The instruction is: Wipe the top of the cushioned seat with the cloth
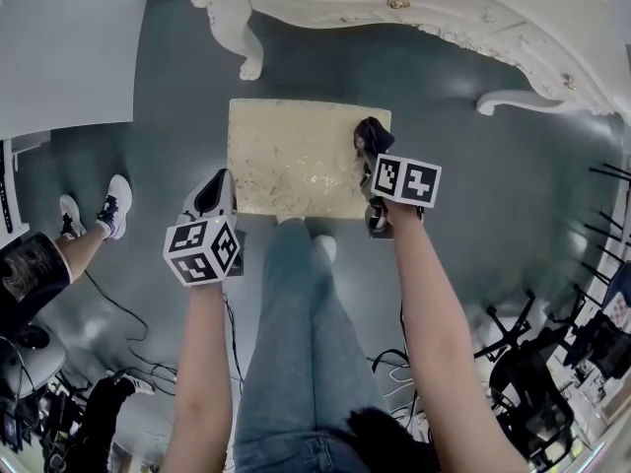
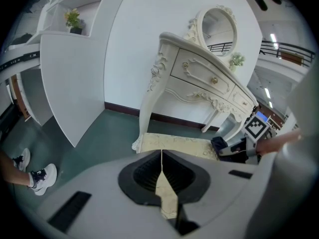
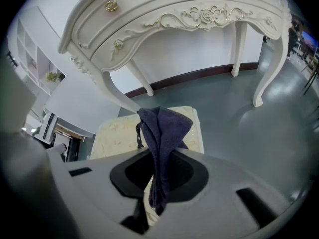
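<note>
Pinching a dark blue cloth [image 3: 162, 128] between its fingers, the right gripper [image 3: 159, 156] is closed tight on the fabric. The cloth runs down through the finger gap and stands up in a folded bunch above the tips. From the head view this right gripper [image 1: 373, 156] lies over the right edge of the cushioned seat [image 1: 296, 156], and the cloth [image 1: 372, 134] sits bunched near the seat's far right corner. Whether it presses on the cushion cannot be told. The seat is a cream, patterned square standing on the grey-green floor [image 1: 177, 116], just in front of a white carved desk [image 1: 414, 13] with gilt knobs. One curved leg of the desk comes down beside the seat's far left corner. The left gripper [image 1: 217, 180] hangs by the seat's near left corner, its tips at the edge of the cushion. In its own view the left gripper [image 2: 161, 156] has its fingers drawn together into a thin seam with nothing between them. The cream seat [image 2: 174, 144] shows beyond it, and the right gripper's marker cube [image 2: 255, 127] off to the right. The person's legs in blue jeans [image 1: 296, 313] stand at the seat's near edge, between the two arms. Another person's white sneakers [image 1: 113, 205] show on the floor at the left.
</note>
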Available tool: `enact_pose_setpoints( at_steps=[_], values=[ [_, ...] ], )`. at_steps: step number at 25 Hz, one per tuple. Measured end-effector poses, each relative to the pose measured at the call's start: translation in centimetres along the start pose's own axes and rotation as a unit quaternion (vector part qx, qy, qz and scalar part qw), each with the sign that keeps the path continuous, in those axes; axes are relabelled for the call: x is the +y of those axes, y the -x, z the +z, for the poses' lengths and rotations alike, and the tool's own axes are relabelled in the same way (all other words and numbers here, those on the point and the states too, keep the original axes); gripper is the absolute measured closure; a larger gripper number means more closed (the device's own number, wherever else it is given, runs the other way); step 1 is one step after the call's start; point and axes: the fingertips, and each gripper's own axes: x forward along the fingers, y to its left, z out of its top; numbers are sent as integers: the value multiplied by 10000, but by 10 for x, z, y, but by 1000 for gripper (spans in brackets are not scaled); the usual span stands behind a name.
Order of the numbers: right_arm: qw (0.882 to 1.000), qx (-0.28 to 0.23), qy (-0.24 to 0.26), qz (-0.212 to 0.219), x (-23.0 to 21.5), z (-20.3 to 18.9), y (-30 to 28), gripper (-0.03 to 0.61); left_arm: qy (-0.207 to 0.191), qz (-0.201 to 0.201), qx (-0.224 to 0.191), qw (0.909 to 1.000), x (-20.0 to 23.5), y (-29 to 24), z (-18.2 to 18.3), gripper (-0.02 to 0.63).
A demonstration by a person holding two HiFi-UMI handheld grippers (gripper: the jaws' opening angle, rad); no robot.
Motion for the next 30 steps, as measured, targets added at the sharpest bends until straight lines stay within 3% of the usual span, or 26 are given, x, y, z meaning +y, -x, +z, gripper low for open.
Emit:
enact_pose_setpoints(
  at_steps=[30],
  values=[
    [9931,376,588,947,138,-8,-49,540,356,242,53,9991,36,15,0,607]
  ],
)
